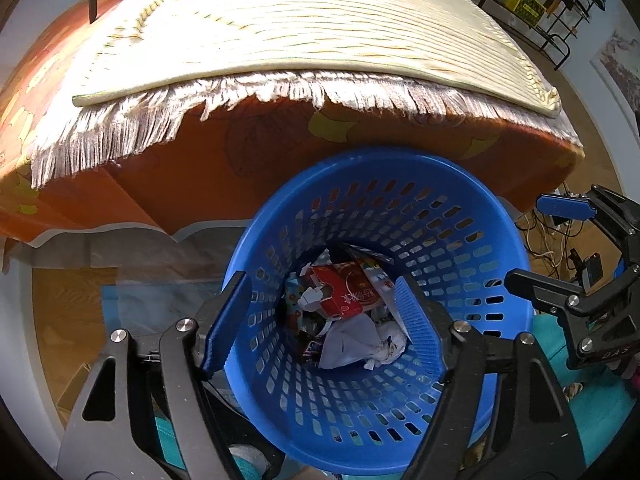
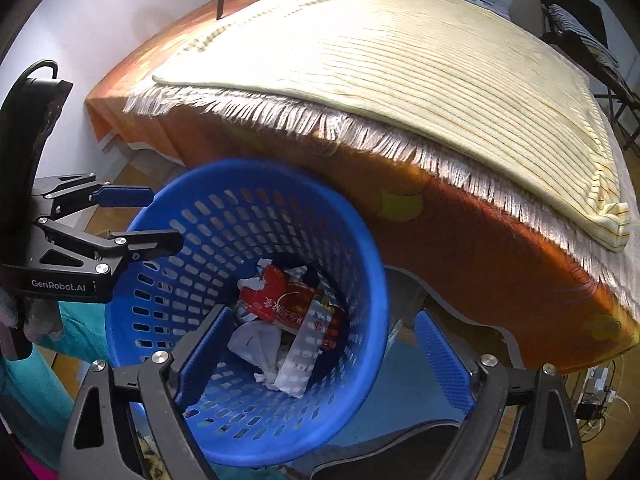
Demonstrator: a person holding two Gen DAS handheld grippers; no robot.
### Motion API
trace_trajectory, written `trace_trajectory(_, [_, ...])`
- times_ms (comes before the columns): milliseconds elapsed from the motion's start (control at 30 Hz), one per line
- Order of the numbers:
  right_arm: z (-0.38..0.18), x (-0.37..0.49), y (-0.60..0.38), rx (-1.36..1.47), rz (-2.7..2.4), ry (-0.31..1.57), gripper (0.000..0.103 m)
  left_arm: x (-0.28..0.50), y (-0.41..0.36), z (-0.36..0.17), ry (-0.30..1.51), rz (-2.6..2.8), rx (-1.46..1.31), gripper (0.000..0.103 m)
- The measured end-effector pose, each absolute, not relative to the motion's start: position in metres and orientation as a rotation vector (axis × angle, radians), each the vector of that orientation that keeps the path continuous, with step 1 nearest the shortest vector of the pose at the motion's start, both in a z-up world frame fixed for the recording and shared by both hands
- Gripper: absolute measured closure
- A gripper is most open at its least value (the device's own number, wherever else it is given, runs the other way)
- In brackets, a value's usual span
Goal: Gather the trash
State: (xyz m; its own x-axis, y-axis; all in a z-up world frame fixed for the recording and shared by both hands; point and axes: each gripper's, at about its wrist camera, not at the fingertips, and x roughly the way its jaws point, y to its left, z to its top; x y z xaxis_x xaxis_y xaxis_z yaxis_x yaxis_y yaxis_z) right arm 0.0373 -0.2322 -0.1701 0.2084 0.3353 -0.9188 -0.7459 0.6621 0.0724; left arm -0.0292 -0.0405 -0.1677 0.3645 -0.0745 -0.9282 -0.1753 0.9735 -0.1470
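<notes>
Your left gripper [image 1: 320, 320] points steeply down into a blue perforated waste basket [image 1: 496, 240], its jaws spread wide with nothing between the pads; one blue pad sits outside the near-left wall of the basket and the other inside the rim on the right, and neither visibly presses on the plastic. Your right gripper [image 2: 320, 352] is spread wider yet and also empty; its left pad hangs inside the basket, its right pad outside the rim over the floor. The trash lies at the bottom of the basket: a torn red carton [image 1: 344, 292] with printed lettering on top, crumpled white paper [image 1: 360, 344] beside it toward you, a silvery-white wrapper [image 2: 304, 356] slanting down across the pile, and smaller coloured scraps underneath that you cannot make out. The basket stands on the floor just beside the foot of a bed [image 1: 180, 184]; the bed wears an orange sheet with yellow leaf shapes, and a pale yellow striped blanket [image 1: 320, 20] with a silvery fringe lies over it. From the right wrist view, the left gripper [image 2: 160, 220] shows at the far left, level with the basket's rim. A teal sleeve [image 2: 80, 332] shows beneath it.
</notes>
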Motion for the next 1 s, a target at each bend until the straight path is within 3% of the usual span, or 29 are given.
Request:
trace_trajectory(533, [-0.142,0.048,-0.23,-0.446,0.7,1.062,0.009,-0.02,-0.032,-0.131,1.129,0.099,-0.263,0.027])
trace_trajectory(1000, [-0.058,0.085,-0.225,-0.338,0.68,0.927,0.009,0.009,-0.01,-0.045,0.956,0.123,-0.265,0.027])
